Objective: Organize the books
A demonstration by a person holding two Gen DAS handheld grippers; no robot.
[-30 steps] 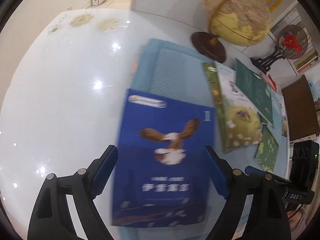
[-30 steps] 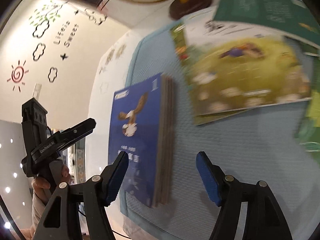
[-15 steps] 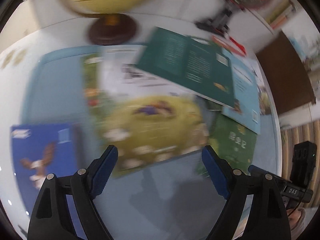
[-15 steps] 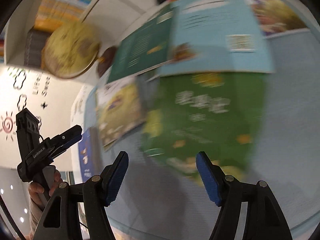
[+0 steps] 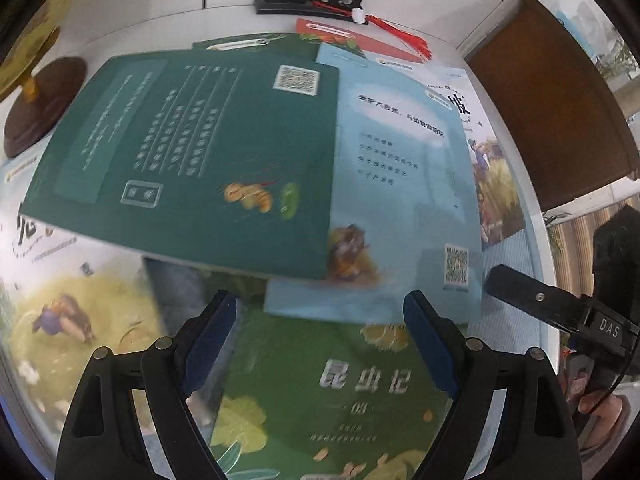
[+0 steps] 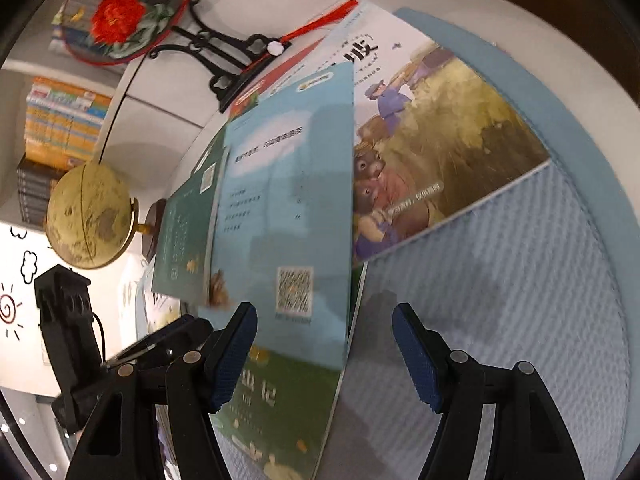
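Pale blue mat [image 6: 520, 280] carrying overlapped books: light blue book [image 5: 400, 200] atop green insect book [image 5: 340, 392], awaiting sorting. Left gripper [image 5: 320, 344] and right gripper [image 6: 324, 352] hover wide open, empty, positioned for pickup.

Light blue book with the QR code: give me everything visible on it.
The light blue book is a thin paperback lying flat in the scattered pile, apparently back cover up: lines of dark text, a brown animal picture at one lower corner, a QR code at the other. The dark green book overlaps one side edge; it lies over the green book and the illustrated book. Both grippers hover open nearby, not visibly touching it.
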